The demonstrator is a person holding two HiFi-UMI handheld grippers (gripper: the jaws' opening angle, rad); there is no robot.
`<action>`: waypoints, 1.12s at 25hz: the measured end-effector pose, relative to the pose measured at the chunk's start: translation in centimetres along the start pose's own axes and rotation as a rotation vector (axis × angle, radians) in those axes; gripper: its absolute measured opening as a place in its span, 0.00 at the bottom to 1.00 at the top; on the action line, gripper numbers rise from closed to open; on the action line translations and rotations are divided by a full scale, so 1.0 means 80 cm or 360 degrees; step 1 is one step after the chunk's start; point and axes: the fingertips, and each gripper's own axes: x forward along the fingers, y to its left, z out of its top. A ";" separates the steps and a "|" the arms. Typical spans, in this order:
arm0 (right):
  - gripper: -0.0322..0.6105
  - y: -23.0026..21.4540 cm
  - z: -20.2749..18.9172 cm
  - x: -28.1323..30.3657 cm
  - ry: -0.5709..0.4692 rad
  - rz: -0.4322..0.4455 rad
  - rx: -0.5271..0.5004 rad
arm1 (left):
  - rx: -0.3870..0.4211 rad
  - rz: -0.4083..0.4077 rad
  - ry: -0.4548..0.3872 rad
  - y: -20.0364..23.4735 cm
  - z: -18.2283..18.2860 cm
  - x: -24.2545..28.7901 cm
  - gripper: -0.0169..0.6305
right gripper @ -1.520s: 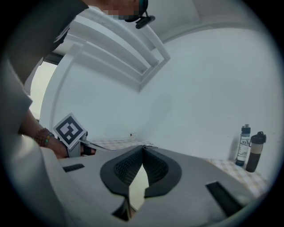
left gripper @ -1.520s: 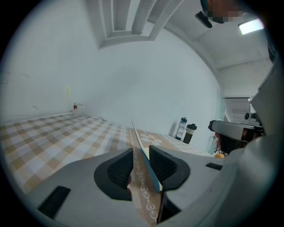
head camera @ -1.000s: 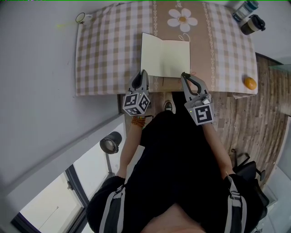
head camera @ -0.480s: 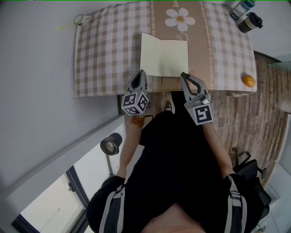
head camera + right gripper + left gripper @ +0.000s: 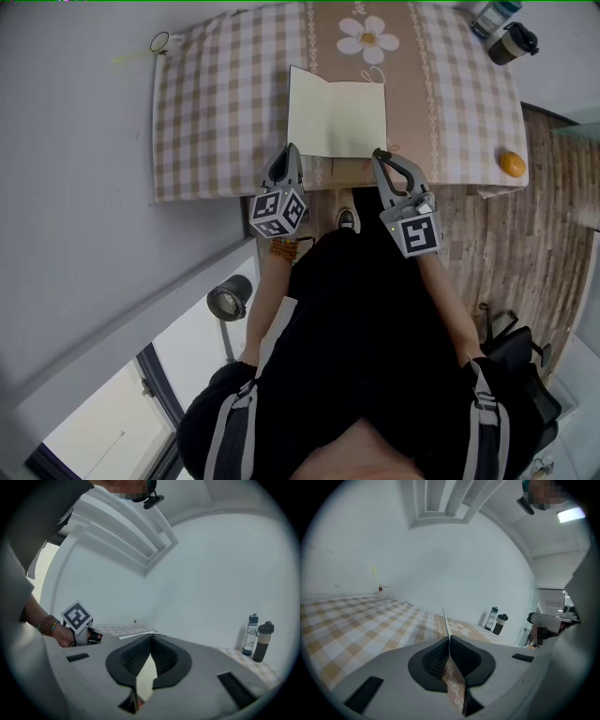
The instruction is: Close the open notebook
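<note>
At the tabletop [image 5: 216, 112] near edge, the notebook [image 5: 337, 117] left leaf is pinched by the left gripper [image 5: 293, 150], jaws just closed on it, presumably for folding over; right gripper [image 5: 378, 156] jaws are held shut at the right corner.

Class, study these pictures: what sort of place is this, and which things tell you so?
Probably a room in a home: a checked, flower-print tablecloth, an open notebook on it, two drink bottles at the corner, wood-pattern floor.

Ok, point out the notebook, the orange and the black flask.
notebook [image 5: 337, 117], head view, middle of the open page.
orange [image 5: 512, 164], head view, its centre.
black flask [image 5: 518, 43], head view, its body.
</note>
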 end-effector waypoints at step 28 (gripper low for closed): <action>0.05 -0.003 0.007 -0.007 -0.0028 -0.0046 0.0015 | 0.0015 -0.0166 -0.0009 -0.049 0.011 0.004 0.05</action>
